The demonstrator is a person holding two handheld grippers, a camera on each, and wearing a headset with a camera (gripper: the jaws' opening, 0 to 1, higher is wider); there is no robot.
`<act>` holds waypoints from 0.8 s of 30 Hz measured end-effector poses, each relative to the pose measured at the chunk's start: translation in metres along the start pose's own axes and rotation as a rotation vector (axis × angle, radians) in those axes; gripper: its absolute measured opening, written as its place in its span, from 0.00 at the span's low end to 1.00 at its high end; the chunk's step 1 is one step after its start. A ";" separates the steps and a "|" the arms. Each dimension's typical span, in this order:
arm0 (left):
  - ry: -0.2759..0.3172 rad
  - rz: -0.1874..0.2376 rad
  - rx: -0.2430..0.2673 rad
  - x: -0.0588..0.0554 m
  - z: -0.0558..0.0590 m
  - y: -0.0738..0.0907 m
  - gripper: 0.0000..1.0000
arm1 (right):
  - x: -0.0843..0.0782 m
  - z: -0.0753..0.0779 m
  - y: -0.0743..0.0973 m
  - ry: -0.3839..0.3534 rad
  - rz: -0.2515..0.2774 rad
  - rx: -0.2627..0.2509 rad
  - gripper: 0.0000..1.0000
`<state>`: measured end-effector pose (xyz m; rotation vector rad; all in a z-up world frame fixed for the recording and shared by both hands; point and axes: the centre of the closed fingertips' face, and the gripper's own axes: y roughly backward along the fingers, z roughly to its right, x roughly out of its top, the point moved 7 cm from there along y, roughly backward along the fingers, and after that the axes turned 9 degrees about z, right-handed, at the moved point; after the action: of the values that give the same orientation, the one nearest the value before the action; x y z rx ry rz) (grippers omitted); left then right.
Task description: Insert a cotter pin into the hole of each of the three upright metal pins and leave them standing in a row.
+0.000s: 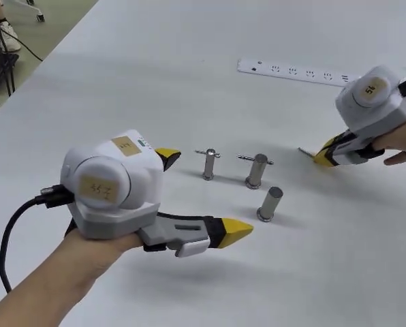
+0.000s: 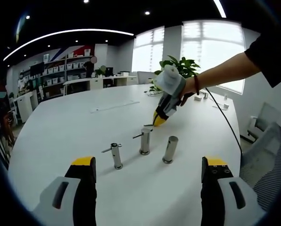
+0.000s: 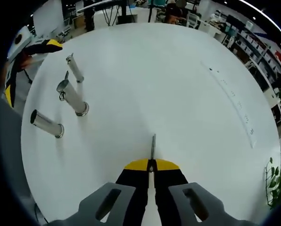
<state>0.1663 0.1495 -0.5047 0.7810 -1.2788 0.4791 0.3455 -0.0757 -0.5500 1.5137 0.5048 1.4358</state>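
Three upright metal pins stand on the white table. The far-left pin (image 1: pixel 209 164) (image 2: pixel 116 156) and the middle pin (image 1: pixel 256 170) (image 2: pixel 144 141) each carry a cotter pin through the top. The third pin (image 1: pixel 270 204) (image 2: pixel 169 149) stands bare. My right gripper (image 1: pixel 317 157) (image 3: pixel 151 165) is shut on a cotter pin (image 3: pixel 152 146) (image 1: pixel 305 152), low over the table to the right of the pins. My left gripper (image 1: pixel 206 194) (image 2: pixel 147 172) is open, just short of the pins, with nothing between its yellow fingertips (image 2: pixel 83 162).
A white power strip (image 1: pixel 295 71) (image 3: pixel 230 96) lies at the far side of the table. A black cable (image 1: pixel 12 231) trails from my left gripper. Shelves, desks and a plant (image 2: pixel 178 66) stand beyond the table.
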 end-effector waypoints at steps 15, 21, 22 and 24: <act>-0.001 -0.004 -0.006 0.000 0.001 -0.001 0.88 | 0.007 -0.014 0.014 0.072 0.035 0.012 0.00; 0.002 -0.005 -0.009 0.000 0.001 -0.001 0.87 | 0.010 -0.021 0.021 0.090 0.074 0.009 0.00; 0.001 -0.005 -0.008 0.000 0.001 -0.001 0.86 | 0.011 -0.022 0.022 0.088 0.077 0.009 0.00; -0.002 -0.006 -0.007 0.000 0.001 0.000 0.85 | 0.014 -0.026 0.027 0.094 0.098 0.007 0.00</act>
<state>0.1662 0.1487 -0.5048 0.7791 -1.2793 0.4690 0.3159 -0.0676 -0.5242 1.4993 0.4981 1.5882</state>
